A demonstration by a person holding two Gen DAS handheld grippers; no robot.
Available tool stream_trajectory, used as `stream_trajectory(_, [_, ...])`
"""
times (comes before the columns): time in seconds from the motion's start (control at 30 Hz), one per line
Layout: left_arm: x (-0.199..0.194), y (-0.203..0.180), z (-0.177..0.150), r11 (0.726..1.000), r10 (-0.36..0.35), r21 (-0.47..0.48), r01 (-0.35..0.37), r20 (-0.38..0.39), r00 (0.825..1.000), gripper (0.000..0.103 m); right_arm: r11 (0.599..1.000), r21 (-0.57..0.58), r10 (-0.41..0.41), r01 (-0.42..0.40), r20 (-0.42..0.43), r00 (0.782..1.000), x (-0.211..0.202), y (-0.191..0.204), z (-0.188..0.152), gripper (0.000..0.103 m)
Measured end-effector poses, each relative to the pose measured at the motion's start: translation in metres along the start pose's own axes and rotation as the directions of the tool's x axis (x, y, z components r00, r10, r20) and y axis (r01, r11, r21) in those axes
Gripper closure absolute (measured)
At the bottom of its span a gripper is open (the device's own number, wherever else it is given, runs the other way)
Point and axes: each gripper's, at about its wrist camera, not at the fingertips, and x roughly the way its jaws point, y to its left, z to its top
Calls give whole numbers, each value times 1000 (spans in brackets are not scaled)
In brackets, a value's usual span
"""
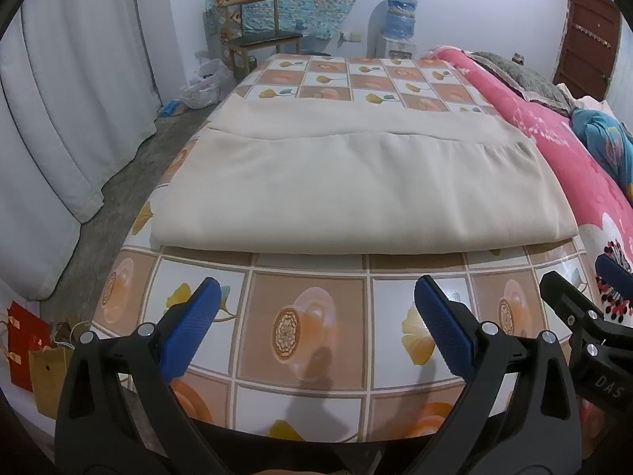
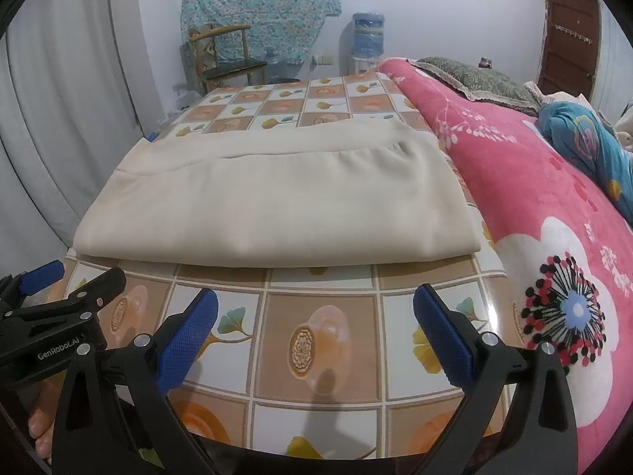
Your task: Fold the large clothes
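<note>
A large beige garment point(image 1: 348, 182) lies folded flat on the tiled-pattern table point(image 1: 308, 340), its folded edge nearest me; it also shows in the right wrist view point(image 2: 277, 206). My left gripper point(image 1: 316, 297) is open and empty, held above the table just short of the garment's near edge. My right gripper point(image 2: 316, 308) is open and empty too, beside the left one, also short of the near edge. The right gripper shows at the left view's right edge point(image 1: 585, 289), and the left gripper at the right view's left edge point(image 2: 71, 277).
A bed with a pink floral blanket point(image 2: 534, 182) adjoins the table's right side. White curtains point(image 1: 71, 118) hang on the left. A wooden chair point(image 1: 257, 35) and a water dispenser point(image 1: 399, 19) stand behind the table. Paper bags point(image 1: 35, 352) sit on the floor at lower left.
</note>
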Motion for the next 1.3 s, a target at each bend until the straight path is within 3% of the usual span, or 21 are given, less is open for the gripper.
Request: stream_trajectory(1.3, [0,-7,-2,1000,-1,13,1,-6,1000,8,1000,-17,-7,7,-1,1000,-1,-4,0,7])
